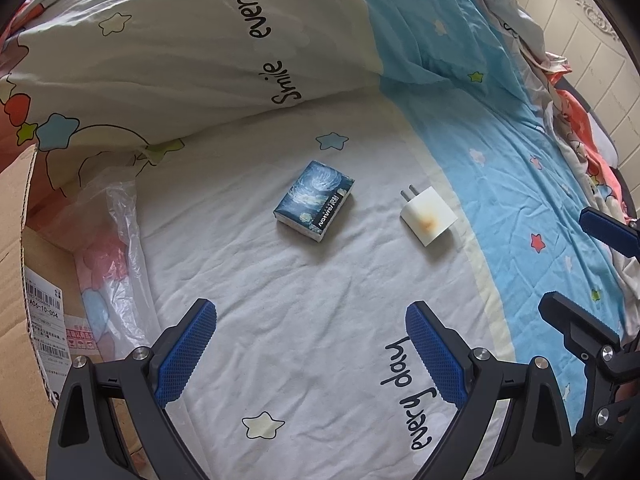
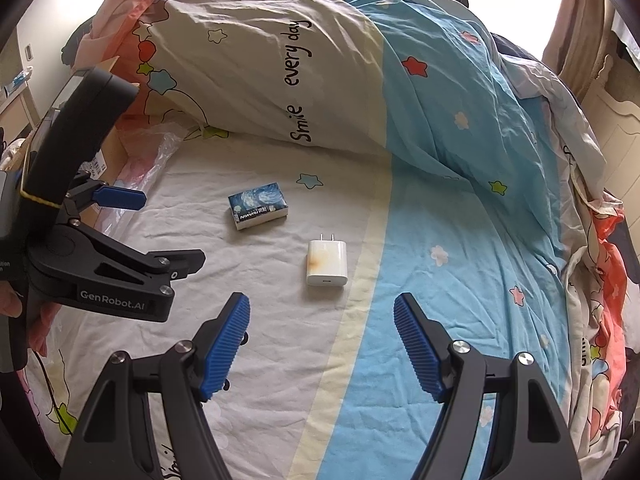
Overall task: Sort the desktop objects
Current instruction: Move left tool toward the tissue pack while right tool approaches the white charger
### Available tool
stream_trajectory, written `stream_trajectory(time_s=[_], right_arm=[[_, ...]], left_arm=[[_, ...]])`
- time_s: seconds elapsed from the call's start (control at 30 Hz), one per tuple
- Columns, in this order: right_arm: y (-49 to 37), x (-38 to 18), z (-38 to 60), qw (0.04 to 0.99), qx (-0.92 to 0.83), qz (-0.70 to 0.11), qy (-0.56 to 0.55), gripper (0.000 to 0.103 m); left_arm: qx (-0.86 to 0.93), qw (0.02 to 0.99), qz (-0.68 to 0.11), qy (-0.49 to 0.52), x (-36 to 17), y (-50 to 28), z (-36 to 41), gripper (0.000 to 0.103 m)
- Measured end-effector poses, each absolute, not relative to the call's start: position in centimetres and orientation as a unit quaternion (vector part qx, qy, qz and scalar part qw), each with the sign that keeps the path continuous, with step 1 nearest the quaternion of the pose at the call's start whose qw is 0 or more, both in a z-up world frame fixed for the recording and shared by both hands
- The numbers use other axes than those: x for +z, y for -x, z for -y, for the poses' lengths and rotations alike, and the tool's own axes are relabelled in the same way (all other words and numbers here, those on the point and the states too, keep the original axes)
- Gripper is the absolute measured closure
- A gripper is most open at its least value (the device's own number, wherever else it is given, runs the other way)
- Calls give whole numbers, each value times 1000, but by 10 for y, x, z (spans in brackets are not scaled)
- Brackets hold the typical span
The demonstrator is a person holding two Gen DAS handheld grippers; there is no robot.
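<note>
Bed sheet (image 1: 280,320): white and sky-blue panels split by a cream stripe, scattered with coloured stars and black lettering. Tissue pack (image 1: 314,201): dark blue with white swirls. Charger (image 1: 429,216): white, with a brown-orange stain. Cardboard box (image 1: 16,280): plain brown. Gripper pads (image 1: 186,356): blue, textured, on black arms.

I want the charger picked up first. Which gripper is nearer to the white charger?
Right, as far as I can judge. The right gripper hangs open just short of the white charger; the left gripper, also open, sits farther back, facing the tissue pack.
</note>
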State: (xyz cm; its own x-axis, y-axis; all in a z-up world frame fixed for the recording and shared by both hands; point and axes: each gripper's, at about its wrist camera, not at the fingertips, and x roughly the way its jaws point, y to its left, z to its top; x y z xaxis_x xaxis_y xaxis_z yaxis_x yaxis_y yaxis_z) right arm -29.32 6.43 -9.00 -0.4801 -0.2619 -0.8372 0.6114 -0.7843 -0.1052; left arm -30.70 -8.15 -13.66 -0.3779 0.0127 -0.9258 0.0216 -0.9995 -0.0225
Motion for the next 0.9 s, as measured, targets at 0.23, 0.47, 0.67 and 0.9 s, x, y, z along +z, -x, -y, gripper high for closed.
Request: stream_trajectory(time_s=[0.23,0.47,0.67,0.9], right_arm=[[305,-101,-60,260,-837,-194,-442,32],[319,-113,-54,260,-839,-181,-442,32],[330,-124,-50,257,-841,-170,-445,32],[338,-140,-46,256,-838,-170,-451,32]], left_arm=[[-831,-3,-12,-556,-144,326,85,5],[-833,-7,-4,-554,-154,346,92,5],[-835,-9,7,-550,-162,362,97,5],[-832,-17,13,-554,-174,376,101,5]])
